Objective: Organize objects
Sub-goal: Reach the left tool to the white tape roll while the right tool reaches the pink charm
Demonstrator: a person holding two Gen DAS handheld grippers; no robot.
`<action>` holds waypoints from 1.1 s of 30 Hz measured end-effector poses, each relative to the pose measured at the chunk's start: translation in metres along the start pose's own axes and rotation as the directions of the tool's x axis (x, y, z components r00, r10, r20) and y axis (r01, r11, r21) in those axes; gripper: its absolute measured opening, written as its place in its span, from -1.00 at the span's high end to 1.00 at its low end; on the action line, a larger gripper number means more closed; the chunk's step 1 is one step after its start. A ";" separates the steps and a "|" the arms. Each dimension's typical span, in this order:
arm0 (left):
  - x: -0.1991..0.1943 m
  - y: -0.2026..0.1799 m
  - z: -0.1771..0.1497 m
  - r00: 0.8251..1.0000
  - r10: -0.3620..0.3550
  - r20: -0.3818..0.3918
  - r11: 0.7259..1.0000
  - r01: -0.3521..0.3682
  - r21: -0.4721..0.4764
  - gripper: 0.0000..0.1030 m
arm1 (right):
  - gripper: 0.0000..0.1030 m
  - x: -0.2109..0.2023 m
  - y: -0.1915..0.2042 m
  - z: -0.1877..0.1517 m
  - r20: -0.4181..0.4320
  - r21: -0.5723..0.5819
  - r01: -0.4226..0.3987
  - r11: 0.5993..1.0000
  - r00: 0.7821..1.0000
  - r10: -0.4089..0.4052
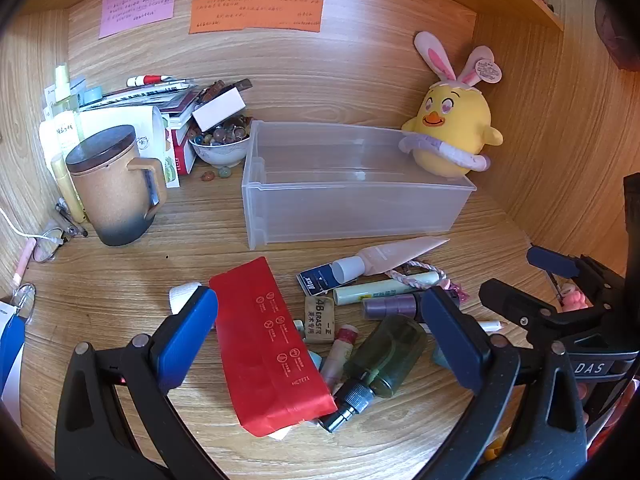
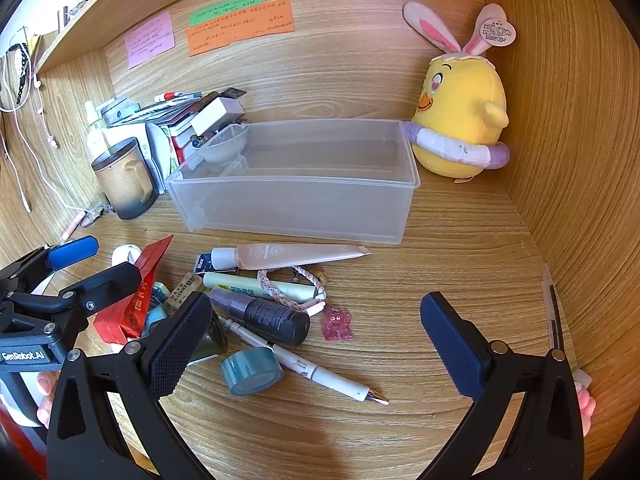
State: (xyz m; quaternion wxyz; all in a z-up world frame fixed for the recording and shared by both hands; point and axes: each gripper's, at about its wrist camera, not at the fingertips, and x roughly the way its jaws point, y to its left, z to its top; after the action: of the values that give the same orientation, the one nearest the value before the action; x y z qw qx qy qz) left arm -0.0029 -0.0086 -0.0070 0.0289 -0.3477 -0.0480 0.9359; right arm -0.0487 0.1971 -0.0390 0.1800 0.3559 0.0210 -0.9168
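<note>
Both jaws wide open, empty: left gripper (image 1: 320, 332) straddles the red pouch (image 1: 268, 344), long axis running away toward the empty clear bin (image 1: 352, 208); right gripper (image 2: 316, 344) nearer the white pen (image 2: 316, 372)

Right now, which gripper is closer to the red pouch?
Left. The left gripper hangs open right over the red pouch, which lies between its fingers. The right gripper is open off to the pouch's right, above the pen.
</note>
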 end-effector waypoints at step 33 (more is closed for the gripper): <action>0.005 0.009 -0.005 0.999 -0.035 -0.011 0.999 0.035 -0.021 -1.00 | -1.00 0.007 0.002 0.003 -0.019 -0.012 -0.009 1.000 1.000 0.009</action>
State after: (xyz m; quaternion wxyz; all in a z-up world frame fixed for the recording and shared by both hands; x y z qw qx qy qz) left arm -0.0038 -0.0170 -0.0146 0.0418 -0.3525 -0.0638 0.9327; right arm -0.0545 0.1921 -0.0416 0.1860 0.3637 0.0268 -0.9124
